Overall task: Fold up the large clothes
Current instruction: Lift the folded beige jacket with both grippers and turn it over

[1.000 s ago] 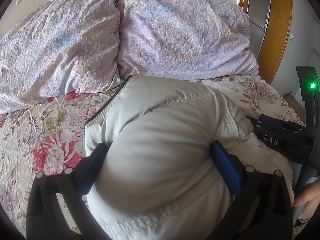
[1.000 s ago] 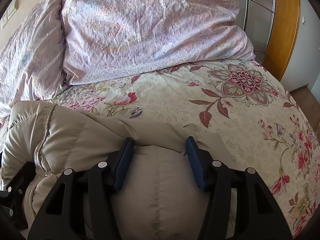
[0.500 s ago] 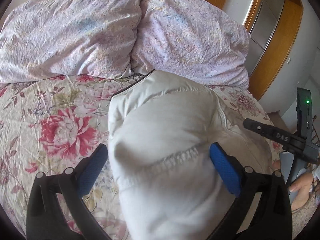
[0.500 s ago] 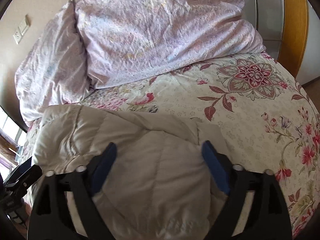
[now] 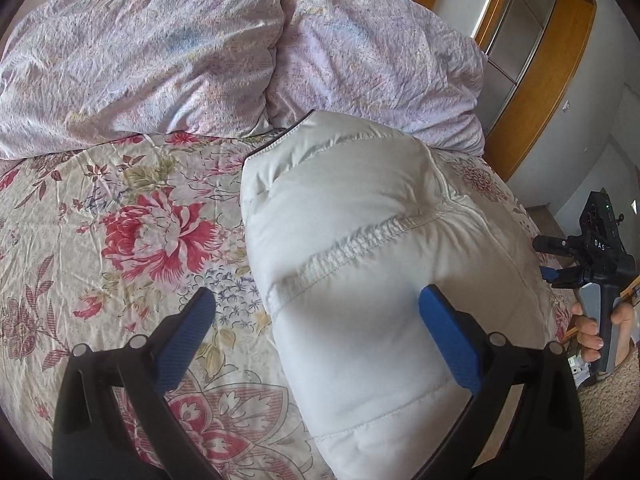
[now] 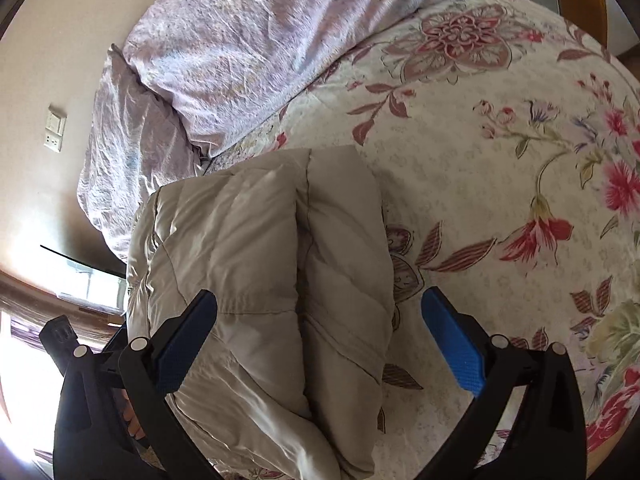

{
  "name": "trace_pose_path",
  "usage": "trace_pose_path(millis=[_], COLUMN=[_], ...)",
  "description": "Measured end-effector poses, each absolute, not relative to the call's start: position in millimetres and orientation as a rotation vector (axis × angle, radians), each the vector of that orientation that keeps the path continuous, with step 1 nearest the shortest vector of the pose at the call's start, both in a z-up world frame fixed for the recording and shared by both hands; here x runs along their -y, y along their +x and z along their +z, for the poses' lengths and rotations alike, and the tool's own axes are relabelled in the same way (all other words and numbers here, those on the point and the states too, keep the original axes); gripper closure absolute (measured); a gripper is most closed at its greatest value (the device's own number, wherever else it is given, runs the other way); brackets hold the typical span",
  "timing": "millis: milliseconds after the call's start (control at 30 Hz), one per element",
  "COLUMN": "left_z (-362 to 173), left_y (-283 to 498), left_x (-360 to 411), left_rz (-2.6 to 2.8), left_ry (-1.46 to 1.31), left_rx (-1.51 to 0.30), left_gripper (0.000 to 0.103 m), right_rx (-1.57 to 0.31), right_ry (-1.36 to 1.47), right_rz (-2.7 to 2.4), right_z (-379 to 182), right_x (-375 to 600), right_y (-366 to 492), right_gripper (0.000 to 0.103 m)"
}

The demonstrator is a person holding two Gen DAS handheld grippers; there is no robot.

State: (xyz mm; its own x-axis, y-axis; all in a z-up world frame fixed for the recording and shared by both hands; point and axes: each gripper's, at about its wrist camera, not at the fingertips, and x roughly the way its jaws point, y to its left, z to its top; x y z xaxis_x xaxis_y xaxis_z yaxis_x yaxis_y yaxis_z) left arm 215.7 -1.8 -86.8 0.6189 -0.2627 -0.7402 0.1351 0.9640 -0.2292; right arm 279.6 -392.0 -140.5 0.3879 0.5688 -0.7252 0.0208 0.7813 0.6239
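A padded white jacket (image 5: 360,240), folded into a thick bundle, is seen lying on the flowered bedspread (image 5: 132,216), its far end close to the two lilac pillows (image 5: 160,52) at the head of the bed. Its long axis is judged to run from those pillows back toward the person, so it stretches away from both tools. In the left wrist view the left gripper (image 5: 316,332) is held with its blue fingers (image 5: 448,340) wide apart; the near end of the bundle lies between them, bulging toward the right-hand one, though whether that pad touches cloth cannot be told, and nothing is clamped. In the right wrist view the right gripper (image 6: 320,336) has just been opening and is spread fully, with the jacket (image 6: 264,264) between its fingers but not pressed. The left gripper seems nearer, sitting low over the bundle. The folding is judged largely done, with the bundle released.
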Motion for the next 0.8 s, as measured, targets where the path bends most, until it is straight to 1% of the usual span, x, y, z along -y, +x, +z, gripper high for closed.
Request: trace_pose_path(millis=[200,467,667,800], left_z=[-90,-102,-122,-130], left_y=[218,223,234,238], left_x=[3,-5,-22,-27], left_rz=[-0.238,-0.287,-0.384,-0.427], left_ry=[-0.179,-0.274,-0.457,-0.510], left_rx=[-0.884,-0.909,-0.965,-0.978], left_gripper=[0.002,0.002,0.002,0.002], right_rx=[-1.197,-1.247,-1.299,-1.347], right_ry=[0.723,0.821,0.774,0.735], right_rz=[0.454,0.521,0.604,0.643], right_z=[-162,-182,-180,-179], right_x=[397,399,375,360], right_y=[284,287,293,297], right_gripper=[0.001,0.001,0.001,0.001])
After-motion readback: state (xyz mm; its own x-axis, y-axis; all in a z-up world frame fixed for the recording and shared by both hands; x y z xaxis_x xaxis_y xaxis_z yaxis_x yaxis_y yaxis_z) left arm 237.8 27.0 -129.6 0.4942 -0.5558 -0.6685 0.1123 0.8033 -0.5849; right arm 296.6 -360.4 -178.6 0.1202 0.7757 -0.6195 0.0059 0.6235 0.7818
